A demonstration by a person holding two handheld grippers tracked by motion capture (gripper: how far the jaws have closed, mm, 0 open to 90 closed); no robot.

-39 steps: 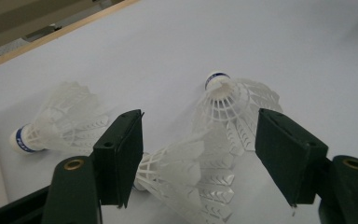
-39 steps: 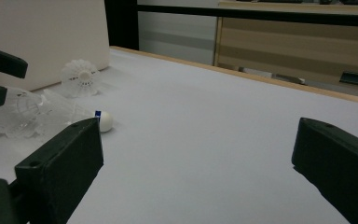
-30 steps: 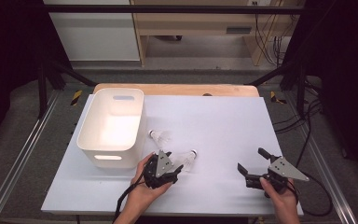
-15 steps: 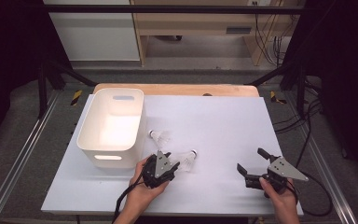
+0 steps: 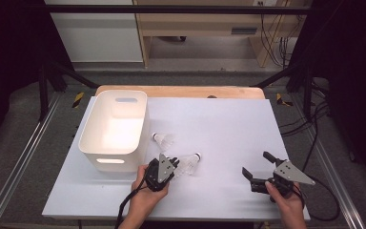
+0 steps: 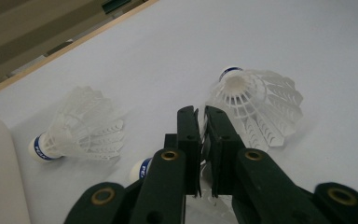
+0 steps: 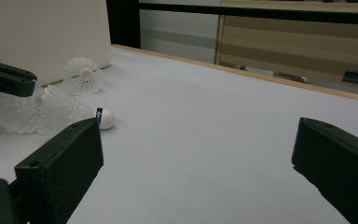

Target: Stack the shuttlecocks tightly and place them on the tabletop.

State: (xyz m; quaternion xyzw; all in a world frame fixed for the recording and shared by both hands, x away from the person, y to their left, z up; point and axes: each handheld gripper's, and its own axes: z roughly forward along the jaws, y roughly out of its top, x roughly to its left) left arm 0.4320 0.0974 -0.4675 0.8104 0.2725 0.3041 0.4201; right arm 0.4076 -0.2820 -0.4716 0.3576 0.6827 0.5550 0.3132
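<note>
Now the left gripper has just closed its jaws on a shuttlecock's feather skirt beside the white bin (right gripper waits agape, empty), so lifting looks next.

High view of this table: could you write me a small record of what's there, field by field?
Surface: white table
Container: white bin at the left, nothing seen inside
Loose shuttlecock: lying beside the bin
Second shuttlecock: lying just ahead of the left gripper
Gripped shuttlecock: under the left gripper's jaws
Left gripper: jaws have just been closing, now shut on the gripped shuttlecock's feathers
Right gripper: open, holds nothing, apart from the shuttlecocks
</note>
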